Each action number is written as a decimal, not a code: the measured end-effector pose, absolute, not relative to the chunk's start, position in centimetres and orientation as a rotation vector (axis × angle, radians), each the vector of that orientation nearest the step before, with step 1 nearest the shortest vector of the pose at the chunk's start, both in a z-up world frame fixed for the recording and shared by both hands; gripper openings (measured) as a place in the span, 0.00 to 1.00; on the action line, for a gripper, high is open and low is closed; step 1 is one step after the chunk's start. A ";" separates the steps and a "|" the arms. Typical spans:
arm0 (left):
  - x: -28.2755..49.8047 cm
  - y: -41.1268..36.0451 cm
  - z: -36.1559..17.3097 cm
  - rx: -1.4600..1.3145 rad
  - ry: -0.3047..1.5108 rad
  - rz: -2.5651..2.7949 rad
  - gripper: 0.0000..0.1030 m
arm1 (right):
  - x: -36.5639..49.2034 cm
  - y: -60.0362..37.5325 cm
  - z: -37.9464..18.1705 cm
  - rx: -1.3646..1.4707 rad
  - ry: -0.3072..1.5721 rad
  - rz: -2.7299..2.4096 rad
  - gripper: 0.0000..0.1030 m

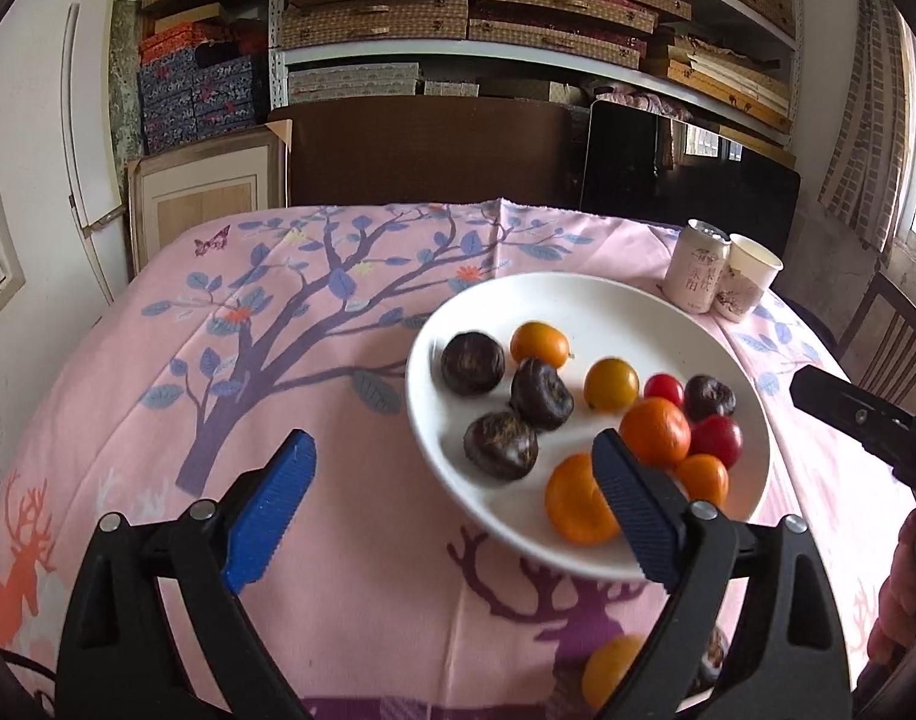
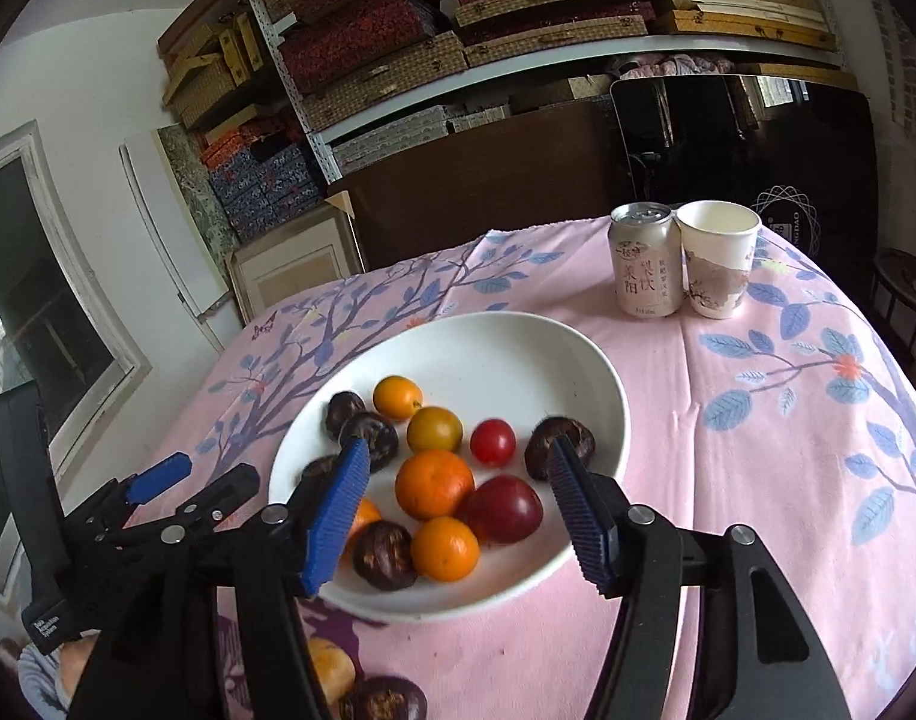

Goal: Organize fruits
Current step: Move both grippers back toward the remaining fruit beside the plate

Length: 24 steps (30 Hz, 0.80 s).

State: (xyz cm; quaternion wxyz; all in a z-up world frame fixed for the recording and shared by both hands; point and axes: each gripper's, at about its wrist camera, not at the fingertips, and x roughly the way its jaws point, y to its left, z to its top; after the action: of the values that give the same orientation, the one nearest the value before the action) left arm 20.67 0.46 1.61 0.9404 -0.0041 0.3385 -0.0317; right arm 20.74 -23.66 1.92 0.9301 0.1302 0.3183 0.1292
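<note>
Your fruits are mostly piled in the white plate (image 2: 601,384), which sits around the middle of the tabletop (image 2: 757,480) on that pink tree-and-deer cloth: a few oranges (image 2: 435,483), a yellow tomato (image 2: 435,429), two red tomatoes (image 2: 492,441), and several dark brown water chestnuts (image 2: 558,438). One more orange (image 1: 610,669) and another dark chestnut (image 2: 383,699) are still lying on the cloth by the near edge, just outside the plate. Your right gripper (image 2: 455,516) hangs over the near side of the plate with its blue pads spread apart, nothing pinched between them. Your left gripper (image 1: 452,507) is spread wide too, one pad over the plate's near-left rim and the other over bare cloth, holding nothing. Over by the far right corner there's a drink can (image 2: 645,261) touching a paper cup (image 2: 718,258), well apart from the plate.
</note>
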 end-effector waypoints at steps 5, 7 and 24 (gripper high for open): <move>16.4 1.5 -0.2 -0.020 0.724 -0.045 0.90 | 16.6 -25.1 -1.5 0.301 0.714 0.240 0.67; 15.0 1.5 -0.5 -0.007 0.722 -0.031 0.91 | 15.4 -25.6 -2.4 0.318 0.741 0.226 0.68; 12.0 -2.1 -2.1 0.168 0.714 -0.079 0.95 | 13.2 -25.7 -2.7 0.313 0.751 0.238 0.80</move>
State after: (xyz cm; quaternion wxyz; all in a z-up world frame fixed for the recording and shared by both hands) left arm 11.98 -2.12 -2.06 0.9327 0.0819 0.3491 -0.0384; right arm 13.19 -25.69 -2.72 0.9115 0.1517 0.3644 0.1156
